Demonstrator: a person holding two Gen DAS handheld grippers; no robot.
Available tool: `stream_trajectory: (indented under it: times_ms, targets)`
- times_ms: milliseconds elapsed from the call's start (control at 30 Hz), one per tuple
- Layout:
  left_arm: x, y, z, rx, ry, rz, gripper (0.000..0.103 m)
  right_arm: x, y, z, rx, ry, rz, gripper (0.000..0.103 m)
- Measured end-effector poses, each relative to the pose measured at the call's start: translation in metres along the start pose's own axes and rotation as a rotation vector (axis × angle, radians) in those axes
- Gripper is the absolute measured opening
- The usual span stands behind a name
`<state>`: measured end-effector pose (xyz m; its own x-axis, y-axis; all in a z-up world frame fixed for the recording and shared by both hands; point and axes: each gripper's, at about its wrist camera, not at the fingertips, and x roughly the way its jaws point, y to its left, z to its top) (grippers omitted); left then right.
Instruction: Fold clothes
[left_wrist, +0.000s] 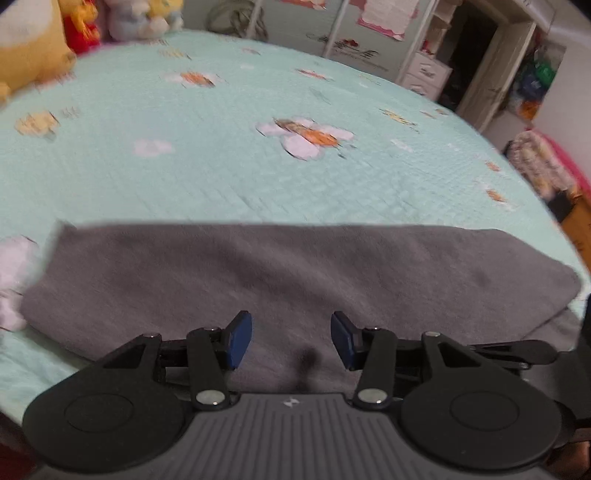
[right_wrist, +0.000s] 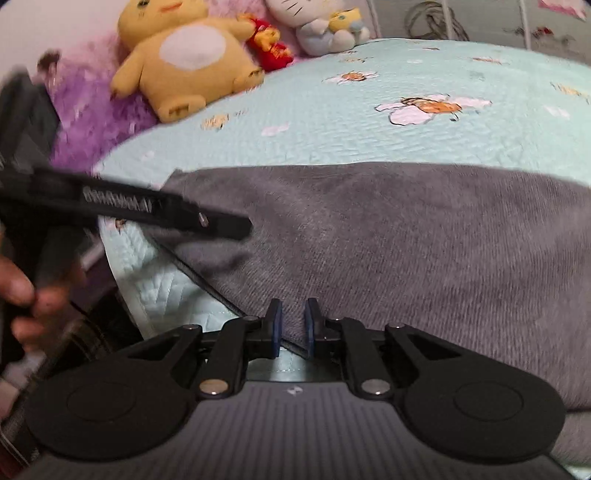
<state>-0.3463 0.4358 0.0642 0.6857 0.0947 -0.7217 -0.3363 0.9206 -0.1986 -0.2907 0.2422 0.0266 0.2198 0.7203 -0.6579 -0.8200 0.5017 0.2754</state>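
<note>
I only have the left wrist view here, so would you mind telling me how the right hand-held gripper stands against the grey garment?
Observer: The right hand-held gripper has its blue pads nearly together, straddling the near edge of the grey garment; whether they pinch it I cannot tell.
Operator: Thank you. Is my left hand-held gripper visible from there?
Observer: Yes, the left hand-held gripper shows side-on over the garment's left part, blurred, with a hand on its handle.
Operator: What lies beyond the bed's left corner?
Observer: A yellow plush toy leans on purple fluffy fabric, with a white cat plush beside it, at the edge of the mint quilt.
</note>
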Motion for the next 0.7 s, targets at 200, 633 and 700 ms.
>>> stream_trajectory:
  times_ms: [200, 633, 700]
  targets:
    - [0.016, 0.024, -0.008, -0.003, 0.078, 0.16, 0.053, 0.003, -0.003, 0.012, 0.081, 0.05, -0.002, 0.013]
    - [0.021, 0.021, -0.011, 0.027, 0.065, 0.16, 0.058, 0.017, 0.018, 0.016, 0.069, 0.036, 0.011, 0.014]
    - [0.02, 0.021, -0.012, 0.034, 0.063, 0.159, 0.059, 0.017, 0.023, 0.017, 0.054, 0.044, -0.003, 0.015]
